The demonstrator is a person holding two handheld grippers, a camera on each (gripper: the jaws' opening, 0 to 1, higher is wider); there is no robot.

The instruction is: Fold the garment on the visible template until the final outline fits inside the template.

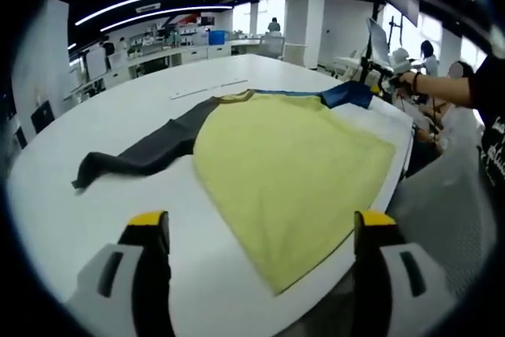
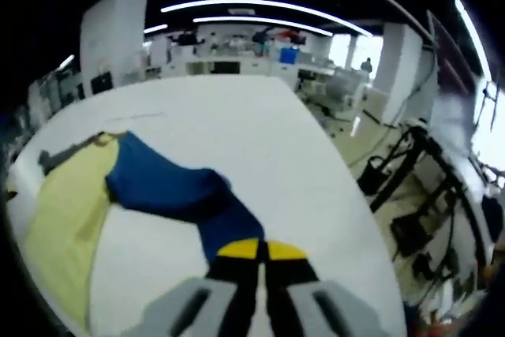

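Observation:
A long-sleeved shirt lies flat on the white table (image 1: 118, 124). Its body (image 1: 292, 163) is yellow, one sleeve (image 1: 150, 155) is dark grey, and the other sleeve (image 1: 347, 94) is blue. My left gripper (image 1: 262, 226) is open over the near table edge, its jaws wide apart short of the yellow hem. My right gripper (image 2: 260, 250) is shut on the end of the blue sleeve (image 2: 173, 187), which is bunched. In the left gripper view the right gripper (image 1: 387, 76) sits at the blue cuff by the far right table edge, held by a hand (image 1: 410, 80).
A thin white strip (image 1: 209, 88) lies on the table beyond the collar. Past the right table edge are chairs and stands (image 2: 410, 187), with people seated there (image 1: 458, 84). Desks and a blue box (image 1: 216, 37) stand at the back of the room.

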